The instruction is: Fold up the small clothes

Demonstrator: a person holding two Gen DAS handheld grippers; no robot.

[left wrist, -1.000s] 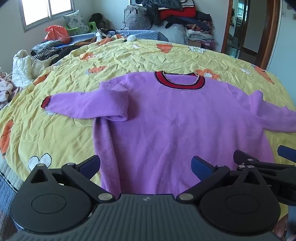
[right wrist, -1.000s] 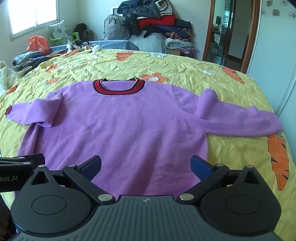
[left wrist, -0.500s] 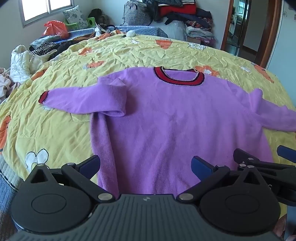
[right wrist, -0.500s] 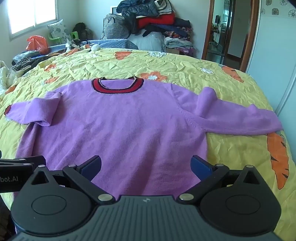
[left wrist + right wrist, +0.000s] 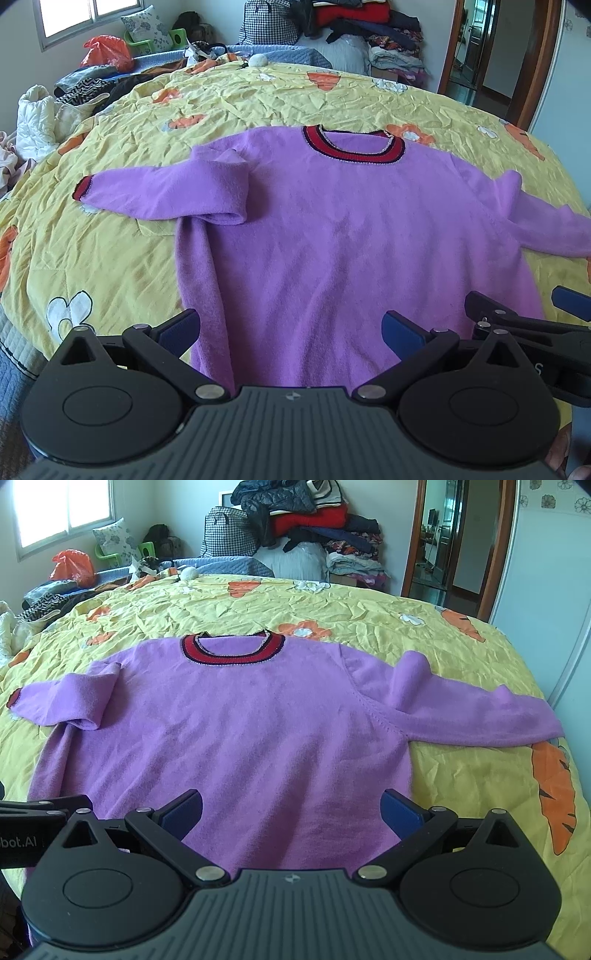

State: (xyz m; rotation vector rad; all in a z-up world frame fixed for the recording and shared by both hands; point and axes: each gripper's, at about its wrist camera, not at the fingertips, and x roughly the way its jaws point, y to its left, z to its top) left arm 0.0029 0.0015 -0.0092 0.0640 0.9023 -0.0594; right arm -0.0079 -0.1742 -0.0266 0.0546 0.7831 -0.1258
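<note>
Purple sweater (image 5: 332, 240) lies flat on the yellow bedspread (image 5: 110, 258). Left gripper (image 5: 291, 328) and right gripper (image 5: 291, 808) both hover over its hem, jaws wide open, holding nothing.

We see the left claw (image 5: 290, 328) with its two blue fingers (image 5: 181, 329) spread wide apart and nothing between them. The right claw (image 5: 291, 808) is spread wide in the same way, also holding nothing. The two claws are side by side, both pointing forward at about the same height.
</note>
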